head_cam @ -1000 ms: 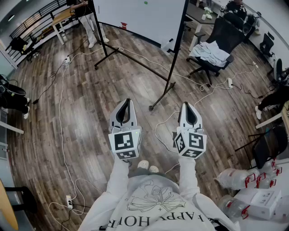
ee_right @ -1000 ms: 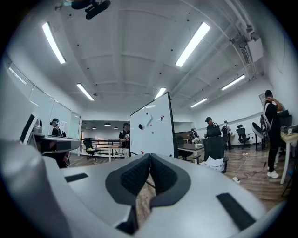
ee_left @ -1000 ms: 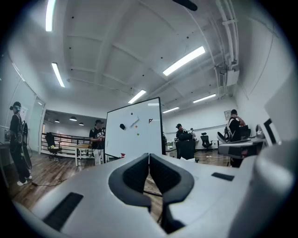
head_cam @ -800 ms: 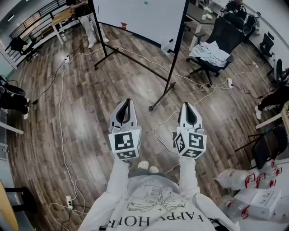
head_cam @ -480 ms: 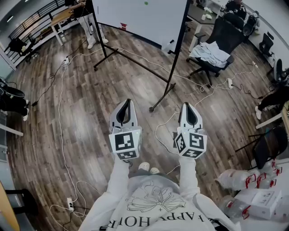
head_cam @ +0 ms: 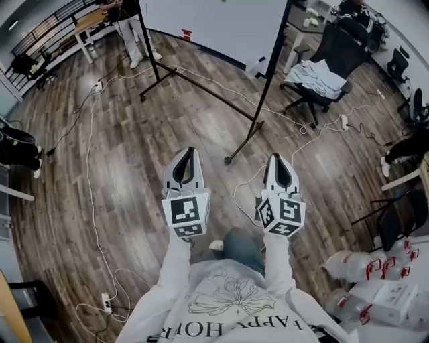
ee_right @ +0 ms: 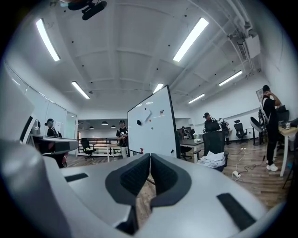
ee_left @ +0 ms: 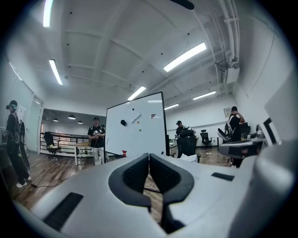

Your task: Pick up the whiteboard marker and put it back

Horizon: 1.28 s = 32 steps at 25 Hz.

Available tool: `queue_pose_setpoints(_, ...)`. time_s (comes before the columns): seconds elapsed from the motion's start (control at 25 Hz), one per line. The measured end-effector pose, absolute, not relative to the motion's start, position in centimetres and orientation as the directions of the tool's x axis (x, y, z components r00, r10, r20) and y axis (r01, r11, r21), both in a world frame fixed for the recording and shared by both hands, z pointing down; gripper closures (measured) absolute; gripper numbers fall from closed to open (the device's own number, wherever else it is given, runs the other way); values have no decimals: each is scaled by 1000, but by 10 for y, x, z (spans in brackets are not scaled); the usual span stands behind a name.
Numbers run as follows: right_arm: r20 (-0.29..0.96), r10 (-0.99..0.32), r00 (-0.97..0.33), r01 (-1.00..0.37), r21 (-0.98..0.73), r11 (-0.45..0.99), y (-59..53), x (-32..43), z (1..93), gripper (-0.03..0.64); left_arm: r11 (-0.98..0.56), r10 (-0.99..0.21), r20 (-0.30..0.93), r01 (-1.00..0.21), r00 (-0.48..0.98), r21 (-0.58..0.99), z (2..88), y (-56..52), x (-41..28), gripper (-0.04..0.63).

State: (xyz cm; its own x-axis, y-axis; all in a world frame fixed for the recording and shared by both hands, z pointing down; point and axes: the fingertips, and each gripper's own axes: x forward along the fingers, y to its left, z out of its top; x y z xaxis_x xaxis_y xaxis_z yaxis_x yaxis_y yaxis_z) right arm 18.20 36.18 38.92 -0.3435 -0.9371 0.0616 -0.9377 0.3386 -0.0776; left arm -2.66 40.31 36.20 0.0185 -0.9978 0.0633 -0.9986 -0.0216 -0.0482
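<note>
Floor (head_cam: 134, 154): wood planks, white cables (head_cam: 88, 167) trailing across.
Whiteboard (head_cam: 214, 20): on a black stand, ahead of me.
Marker (ee_left: 136, 119): probably the pale stick tilted on that board.
My 2 tools: left tool (head_cam: 187, 153), right tool (head_cam: 279, 158), both clenched, empty.

Dark wood-plank floor (head_cam: 134, 154), white cables (head_cam: 88, 161) trailing across it, black office chair (head_cam: 345, 43), long ceiling strip lights (ee_left: 185, 56)

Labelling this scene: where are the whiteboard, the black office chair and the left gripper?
whiteboard (head_cam: 214, 23), head view, its white face.
black office chair (head_cam: 345, 43), head view, its backrest.
left gripper (head_cam: 190, 151), head view, its shut fingertips.
</note>
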Motion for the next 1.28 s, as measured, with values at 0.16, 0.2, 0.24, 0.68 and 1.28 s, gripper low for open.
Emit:
queue_pose_setpoints(0.16, 73, -937, -342, -939, -74, 337, 343, 175, 390, 612, -20, -997, 74, -999, 17, -42, 365, 385, -35, 588)
queue_pose_setpoints(0.2, 74, -937, -342, -939, -75, 336, 337, 174, 391, 612, -19, -997, 77, -999, 16, -41, 365, 379, -36, 588)
queue_pose_setpoints(0.24, 75, -937, -342, -939, -77, 336, 330, 173, 391, 611, -19, -997, 80, -999, 15, -40, 367, 372, -37, 588)
queue_pose_setpoints(0.68, 52, -927, -371, -926, -99, 365, 190, 147, 394, 612, 37, -995, 86, -998, -41, -52, 377, 255, -65, 588)
queue_pose_setpoints(1.28, 37, -912, -410, -908, -109, 404, -6, 136, 381, 611, 83, -994, 65, -995, -87, -58, 361, 71, -71, 588)
